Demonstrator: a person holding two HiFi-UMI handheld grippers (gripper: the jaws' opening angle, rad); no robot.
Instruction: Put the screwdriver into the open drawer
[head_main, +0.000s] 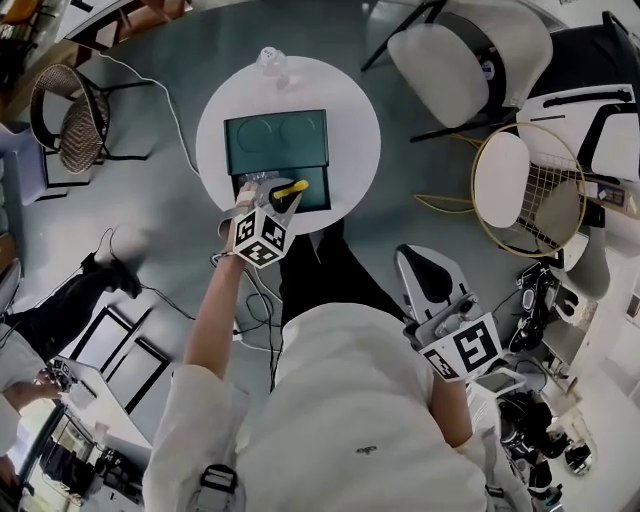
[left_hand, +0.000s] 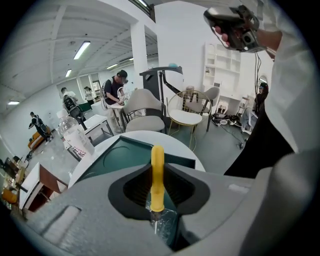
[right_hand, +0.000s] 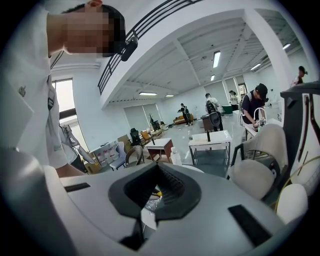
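Note:
A dark green drawer box (head_main: 277, 140) stands on a round white table (head_main: 350, 110), its drawer (head_main: 314, 195) pulled open toward me. My left gripper (head_main: 275, 196) hovers over the drawer's left part, shut on a screwdriver (head_main: 290, 187) with a yellow handle. In the left gripper view the screwdriver (left_hand: 157, 172) stands between the jaws of the left gripper (left_hand: 157, 186), handle pointing away, clear collar and metal shaft near the camera, with the green box (left_hand: 112, 162) beyond. My right gripper (head_main: 428, 275) is held low beside my body, far from the table; the right gripper (right_hand: 155, 195) holds nothing, jaws together.
A clear plastic bottle (head_main: 271, 62) stands at the table's far edge, left of the box in the left gripper view as the bottle (left_hand: 75, 136). Chairs surround the table: a white one (head_main: 470, 50), a wicker one (head_main: 70, 115), a gold-wire one (head_main: 505, 180). Cables run over the floor.

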